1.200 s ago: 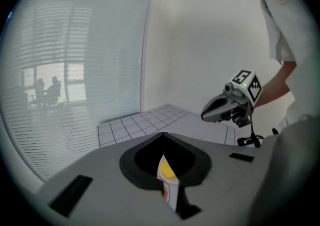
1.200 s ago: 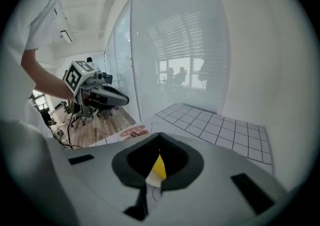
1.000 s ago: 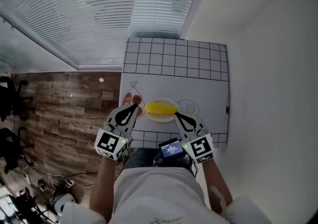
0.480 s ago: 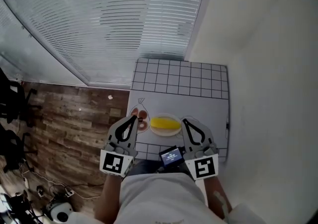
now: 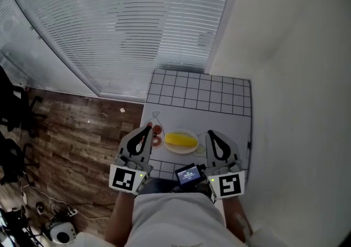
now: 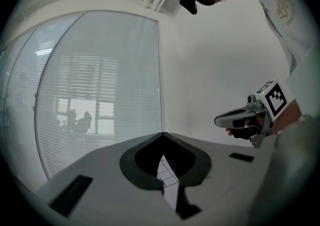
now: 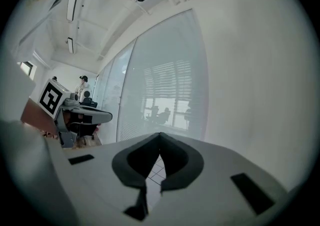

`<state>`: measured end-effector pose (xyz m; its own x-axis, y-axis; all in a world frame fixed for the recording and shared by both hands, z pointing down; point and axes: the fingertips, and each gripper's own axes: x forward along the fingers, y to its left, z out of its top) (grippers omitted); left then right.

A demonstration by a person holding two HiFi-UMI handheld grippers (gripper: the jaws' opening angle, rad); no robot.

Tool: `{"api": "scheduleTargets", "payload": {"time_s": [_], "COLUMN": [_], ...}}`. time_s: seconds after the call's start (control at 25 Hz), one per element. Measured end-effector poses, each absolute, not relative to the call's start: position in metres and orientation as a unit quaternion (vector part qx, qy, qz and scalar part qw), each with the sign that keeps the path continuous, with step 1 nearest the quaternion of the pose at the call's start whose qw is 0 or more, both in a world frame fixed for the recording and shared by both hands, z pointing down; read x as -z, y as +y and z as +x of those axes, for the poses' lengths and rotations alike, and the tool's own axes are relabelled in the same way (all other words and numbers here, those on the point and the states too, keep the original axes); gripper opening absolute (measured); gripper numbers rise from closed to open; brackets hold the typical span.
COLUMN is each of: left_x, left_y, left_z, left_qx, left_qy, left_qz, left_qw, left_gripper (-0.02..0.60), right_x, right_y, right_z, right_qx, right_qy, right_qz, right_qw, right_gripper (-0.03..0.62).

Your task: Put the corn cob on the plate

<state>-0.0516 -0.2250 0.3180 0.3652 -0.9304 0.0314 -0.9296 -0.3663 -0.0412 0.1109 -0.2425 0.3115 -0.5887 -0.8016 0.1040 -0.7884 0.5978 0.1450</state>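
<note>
Head view shows the corn [image 5: 181, 140] lying on the plate [image 5: 181, 150] on the counter [image 5: 197, 117], so I judge placing done. My left gripper [image 5: 147, 128] and right gripper [image 5: 209, 134] flank it, fingers pressed together, empty. Next I only keep clear.

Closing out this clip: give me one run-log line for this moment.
corn cob: lying on plate | left tool: shut, empty | right tool: shut, empty
</note>
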Motion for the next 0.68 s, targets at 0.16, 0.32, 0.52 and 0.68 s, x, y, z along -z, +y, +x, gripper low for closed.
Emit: {"api": "scheduleTargets", "payload": {"time_s": [0.16, 0.32, 0.52, 0.68], "left_x": [-0.319, -0.319, -0.316, -0.319], "left_y": [-0.226, -0.228, -0.229, -0.227], "left_z": [-0.051, -0.050, -0.049, -0.046], "left_qx": [0.032, 0.027, 0.029, 0.043], "left_qy": [0.567, 0.565, 0.560, 0.564], "left_qz": [-0.823, -0.825, -0.828, -0.825], "left_qw": [0.003, 0.008, 0.018, 0.013], "left_gripper": [0.008, 0.008, 0.008, 0.008], "right_x": [-0.311, -0.309, -0.308, -0.310], "right_y": [-0.244, -0.245, -0.244, -0.243], "right_z": [0.117, 0.126, 0.131, 0.134], "right_qx": [0.042, 0.037, 0.034, 0.031], "right_qy": [-0.889, -0.884, -0.883, -0.882], "right_qz": [0.450, 0.460, 0.462, 0.464], "right_qw": [0.077, 0.073, 0.070, 0.071], "right_gripper": [0.006, 0.006, 0.006, 0.006]}}
